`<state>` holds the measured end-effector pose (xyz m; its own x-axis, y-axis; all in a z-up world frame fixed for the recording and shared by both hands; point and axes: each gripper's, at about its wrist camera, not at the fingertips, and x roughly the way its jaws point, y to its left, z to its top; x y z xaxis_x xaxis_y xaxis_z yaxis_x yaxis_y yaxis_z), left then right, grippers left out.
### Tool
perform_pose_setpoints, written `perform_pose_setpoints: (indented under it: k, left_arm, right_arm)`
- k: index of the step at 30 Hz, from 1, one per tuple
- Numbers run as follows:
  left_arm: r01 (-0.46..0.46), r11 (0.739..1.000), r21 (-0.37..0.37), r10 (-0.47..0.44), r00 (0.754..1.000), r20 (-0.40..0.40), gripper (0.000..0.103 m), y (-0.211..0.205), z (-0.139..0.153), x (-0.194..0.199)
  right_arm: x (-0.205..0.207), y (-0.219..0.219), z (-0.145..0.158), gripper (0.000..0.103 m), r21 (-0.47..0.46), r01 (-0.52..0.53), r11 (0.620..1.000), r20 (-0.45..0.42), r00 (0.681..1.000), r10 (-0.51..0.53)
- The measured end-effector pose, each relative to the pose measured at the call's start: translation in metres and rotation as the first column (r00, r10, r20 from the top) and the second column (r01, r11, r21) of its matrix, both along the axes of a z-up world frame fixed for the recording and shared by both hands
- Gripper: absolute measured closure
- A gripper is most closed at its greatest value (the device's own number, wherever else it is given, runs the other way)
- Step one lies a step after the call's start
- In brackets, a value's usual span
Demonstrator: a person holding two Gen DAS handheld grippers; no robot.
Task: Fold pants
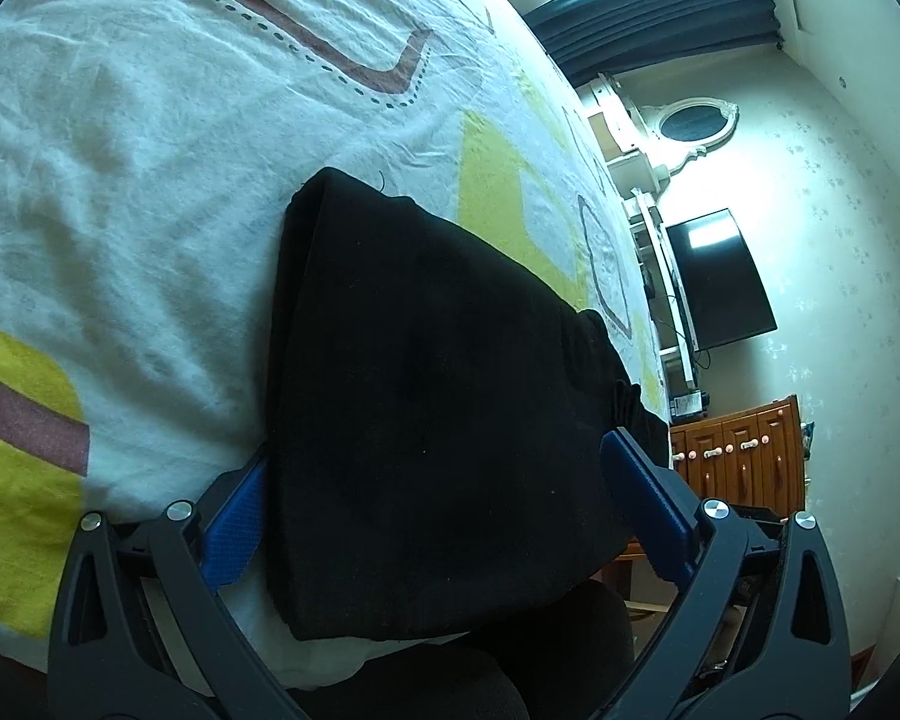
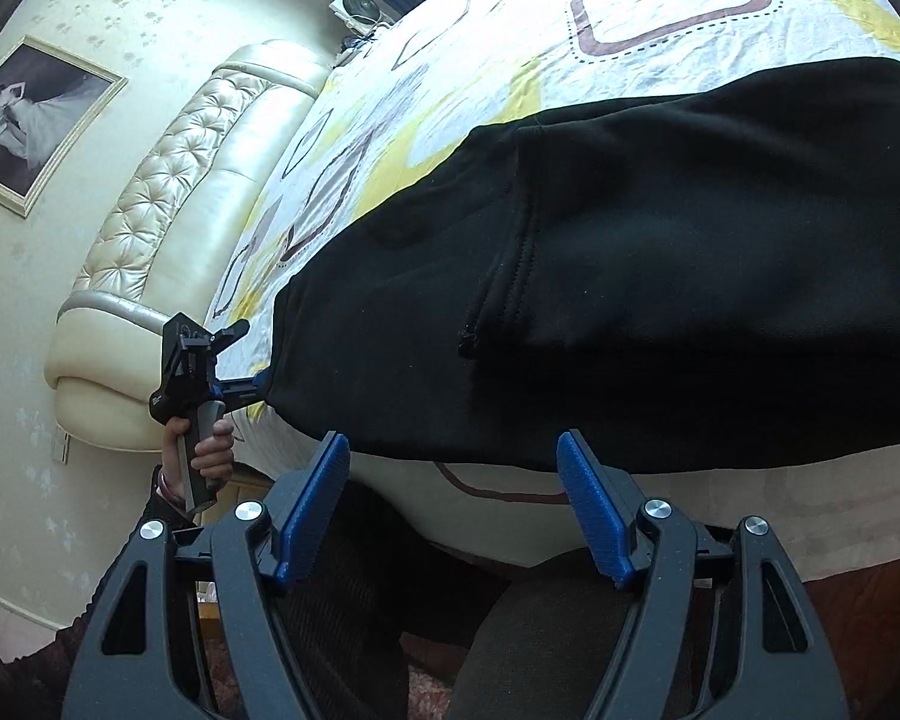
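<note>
Black pants (image 1: 426, 396) lie folded on the patterned bedsheet (image 1: 150, 192) near the bed's front edge. In the left wrist view my left gripper (image 1: 438, 480) is wide open, its blue fingers (image 1: 237, 528) on either side of one end of the pants. In the right wrist view the pants (image 2: 660, 276) spread across the bed, with a seam and pocket showing. My right gripper (image 2: 453, 468) is open and empty, just short of the pants' near edge. The left gripper (image 2: 252, 387) shows there too, at the pants' left end, held by a hand.
A cream tufted headboard (image 2: 168, 240) and a framed photo (image 2: 24, 120) are to the left in the right wrist view. A wall TV (image 1: 720, 282), a white shelf, a wooden cabinet (image 1: 738, 462) and dark curtains stand past the bed's foot.
</note>
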<state>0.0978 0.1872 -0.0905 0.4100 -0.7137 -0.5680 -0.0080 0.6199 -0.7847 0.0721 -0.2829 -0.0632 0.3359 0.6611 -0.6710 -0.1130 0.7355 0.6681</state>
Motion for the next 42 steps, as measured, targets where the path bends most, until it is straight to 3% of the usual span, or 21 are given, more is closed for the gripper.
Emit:
perform_pose_setpoints:
  k: [2,3,4,7,12,17,20,25,30,35,42]
  left_arm:
    - [0.011,0.999,-0.039,-0.01,1.0,0.016,0.003,0.008,-0.002,-0.002]
    - [0.021,0.999,-0.041,-0.02,0.999,0.026,0.011,0.008,-0.001,-0.003]
    - [0.027,0.999,-0.017,-0.027,0.999,0.022,0.03,0.008,-0.003,-0.005]
    - [0.022,0.996,0.084,-0.02,1.0,-0.024,0.069,0.007,-0.011,-0.004]
    - [-0.008,1.0,0.001,0.008,0.999,-0.043,0.09,0.017,-0.01,-0.006]
    - [0.004,0.999,-0.04,-0.002,0.999,0.052,0.09,0.006,0.031,-0.007]
    - [0.034,0.999,-0.005,-0.033,0.99,0.138,0.09,-0.019,0.072,-0.009]
    - [0.123,0.992,0.042,-0.129,0.961,0.243,0.09,-0.089,0.131,-0.008]
    - [0.233,0.967,0.104,-0.254,0.928,0.273,0.09,-0.178,0.17,-0.001]
    - [0.349,0.914,0.205,-0.394,0.886,0.246,0.09,-0.28,0.174,0.008]
    - [0.463,0.826,0.322,-0.52,0.846,0.12,0.09,-0.401,0.116,0.02]
  right_arm:
    - [-0.001,0.004,0.0,0.032,-0.001,-0.005,1.0,-0.001,1.0,0.005]
    - [-0.001,0.006,0.0,0.032,-0.002,-0.008,1.0,-0.001,1.0,0.008]
    - [-0.001,0.006,0.0,0.032,-0.003,-0.009,1.0,-0.002,1.0,0.009]
    - [0.0,0.005,-0.004,0.032,-0.007,-0.007,1.0,-0.013,1.0,0.007]
    - [-0.001,0.002,-0.002,0.032,0.014,0.025,1.0,-0.019,1.0,-0.024]
    - [-0.001,-0.007,0.001,0.032,0.024,0.051,0.998,-0.01,0.999,-0.051]
    - [-0.002,-0.005,0.002,0.032,0.035,0.043,0.998,-0.008,0.999,-0.043]
    - [-0.005,-0.004,0.011,0.032,0.053,0.034,0.998,0.017,0.999,-0.035]
    - [-0.014,-0.012,0.025,0.032,0.086,0.053,0.995,0.046,0.997,-0.057]
    - [-0.03,-0.024,0.035,0.032,0.144,0.077,0.987,0.056,0.995,-0.086]
    - [-0.048,-0.055,0.041,0.032,0.216,0.161,0.963,0.041,0.984,-0.174]
